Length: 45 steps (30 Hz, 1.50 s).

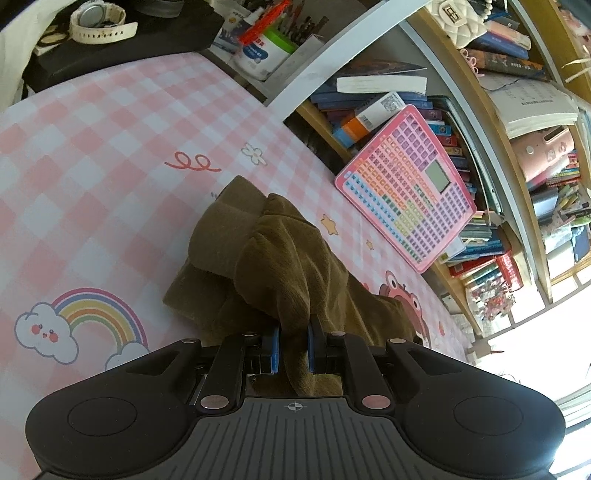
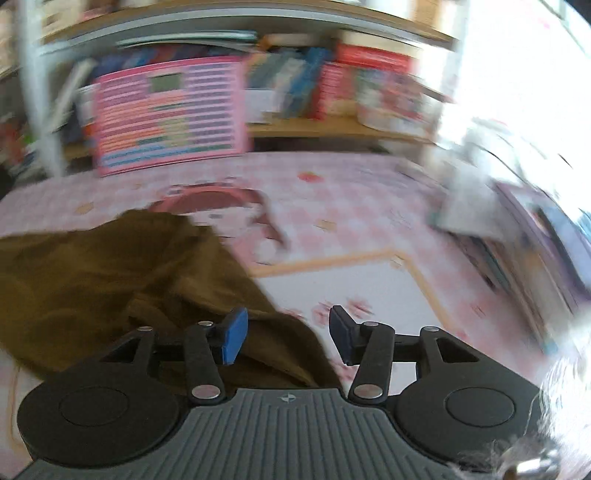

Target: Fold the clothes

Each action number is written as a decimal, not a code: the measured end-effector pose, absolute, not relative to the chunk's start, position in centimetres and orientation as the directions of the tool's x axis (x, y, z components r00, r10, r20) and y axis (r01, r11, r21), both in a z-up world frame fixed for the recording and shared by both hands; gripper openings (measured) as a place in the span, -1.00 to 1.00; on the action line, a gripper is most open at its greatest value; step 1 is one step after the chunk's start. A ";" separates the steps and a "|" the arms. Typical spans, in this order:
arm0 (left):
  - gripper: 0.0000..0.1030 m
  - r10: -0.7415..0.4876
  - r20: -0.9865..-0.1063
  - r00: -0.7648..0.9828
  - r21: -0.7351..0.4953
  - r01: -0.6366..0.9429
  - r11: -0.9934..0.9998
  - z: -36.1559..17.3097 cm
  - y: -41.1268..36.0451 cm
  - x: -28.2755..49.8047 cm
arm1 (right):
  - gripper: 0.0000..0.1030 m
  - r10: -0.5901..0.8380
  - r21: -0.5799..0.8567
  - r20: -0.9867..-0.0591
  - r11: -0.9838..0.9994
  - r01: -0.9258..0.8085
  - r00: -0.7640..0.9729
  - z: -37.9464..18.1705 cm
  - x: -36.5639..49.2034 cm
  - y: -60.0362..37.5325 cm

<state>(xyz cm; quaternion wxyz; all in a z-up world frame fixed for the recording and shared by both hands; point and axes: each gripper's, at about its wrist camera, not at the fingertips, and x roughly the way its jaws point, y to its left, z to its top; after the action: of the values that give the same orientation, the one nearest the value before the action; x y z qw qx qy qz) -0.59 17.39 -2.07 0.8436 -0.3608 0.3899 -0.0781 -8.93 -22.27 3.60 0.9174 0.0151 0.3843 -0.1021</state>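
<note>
- Where the left wrist view looks down, the left claw [image 1: 293, 345] has its blue-padded fingers drawn close together, pinching a fold of the olive-brown corduroy garment [image 1: 280, 266].
- From that pinch the garment hangs in a bunched ridge, and its lower layers rest crumpled on the desk [image 1: 110, 147].
- A pink-and-white checked mat with cartoon prints covers the desk; a rainbow-and-cloud print [image 1: 79, 325] lies left of the garment, clear of it.
- The garment sits toward the desk's back edge, near the bookshelf [image 1: 461, 155] but not touching it.
- A pink keyboard-style learning board [image 1: 406, 184] leans against the books at that back edge, just beyond the garment.
- A white wristwatch [image 1: 98, 22] lies on a dark object at the desk's far left corner, well apart from the garment.
- A holder of pens and bottles [image 1: 269, 40] stands near the watch, at the shelf end.
- In the right wrist view, heavily blurred, the right claw [image 2: 288, 334] is spread wide, nothing between its fingers.
- Its left finger [image 2: 232, 336] overlaps the garment's edge [image 2: 110, 280]; contact cannot be told. Its right finger is over bare mat.
- The garment fills the lower left of this view, lying on the desk.
</note>
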 end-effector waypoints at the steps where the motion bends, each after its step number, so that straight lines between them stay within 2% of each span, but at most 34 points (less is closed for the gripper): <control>1: -0.75 -0.413 -0.602 0.683 -0.669 -0.150 0.728 -2.1 17.4 -0.6 | -0.10 -0.134 -0.033 -0.723 0.987 0.160 0.678 3.4 -8.1 -21.8; 3: -0.75 -0.412 -0.603 0.683 -0.669 -0.151 0.728 -2.1 17.4 -0.6 | -0.15 -0.097 -0.037 -0.744 0.994 0.104 0.661 2.4 -6.3 -20.6; 7: -0.75 -0.406 -0.609 0.682 -0.664 -0.159 0.730 -2.0 17.4 -0.6 | -0.11 -0.128 -0.196 -0.769 0.980 -0.039 0.627 -0.3 -3.0 -17.6; 9: -0.75 -0.401 -0.610 0.684 -0.663 -0.162 0.731 -1.9 17.3 -0.8 | -0.24 -0.117 -0.217 -0.788 0.971 -0.095 0.604 -1.6 -1.9 -17.3; 11: -0.75 -0.394 -0.611 0.687 -0.662 -0.170 0.730 -1.8 17.3 -1.0 | -0.87 -0.089 -0.169 -0.803 0.982 -0.082 0.589 -1.9 -1.3 -18.5; 13: -0.75 -0.388 -0.609 0.692 -0.663 -0.175 0.728 -1.7 17.3 -1.2 | -0.86 -0.072 -0.116 -0.805 0.993 -0.037 0.589 -1.6 -0.9 -20.2; 17: -0.75 -0.374 -0.611 0.698 -0.657 -0.184 0.731 -1.4 17.1 -1.3 | -0.83 -0.273 -0.156 -0.708 0.960 0.233 0.652 0.9 -0.9 -25.5; 21: -0.75 -0.371 -0.611 0.700 -0.653 -0.180 0.736 -1.2 16.7 -1.1 | -0.79 -0.400 -0.167 -0.708 0.896 0.412 0.582 1.4 -0.8 -30.8; 22: -0.75 -0.369 -0.611 0.701 -0.652 -0.180 0.737 -1.1 16.6 -1.1 | -0.68 -0.376 -0.151 -0.718 0.906 0.396 0.586 1.3 -1.2 -30.6; 23: -0.75 -0.370 -0.610 0.701 -0.653 -0.180 0.736 -1.1 16.6 -1.0 | -0.46 -0.351 -0.134 -0.727 0.915 0.380 0.589 1.2 -1.6 -30.5; 24: -0.75 -0.370 -0.610 0.701 -0.654 -0.180 0.735 -1.1 16.6 -1.0 | -0.38 -0.327 -0.118 -0.736 0.924 0.364 0.592 1.1 -2.1 -30.3; 30: -0.77 -0.385 -0.590 0.710 -0.672 -0.166 0.722 -0.9 16.6 -0.6 | -0.31 -0.141 0.033 -0.790 0.962 0.271 0.596 0.3 -4.8 -28.5; 34: -0.77 -0.400 -0.573 0.716 -0.683 -0.147 0.716 -0.7 16.4 -0.5 | -0.18 -0.032 0.136 -0.804 0.962 0.236 0.594 0.2 -6.4 -26.5; 38: -0.82 -0.423 -0.549 0.721 -0.699 -0.119 0.705 -0.4 16.6 -0.8 | -0.17 -0.025 0.155 -0.811 0.954 0.255 0.585 0.4 -7.8 -25.7; 45: -0.94 -0.484 -0.443 0.754 -0.748 -0.014 0.663 1.9 17.2 -1.4 | -0.17 0.052 0.220 -0.829 0.946 0.239 0.557 0.1 -9.9 -25.3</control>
<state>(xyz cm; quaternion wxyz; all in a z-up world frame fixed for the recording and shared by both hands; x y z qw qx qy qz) -1.42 17.18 1.87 0.8531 -0.3865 0.3222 -0.1376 -9.89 -25.27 0.06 0.8685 0.1553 0.4675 -0.0538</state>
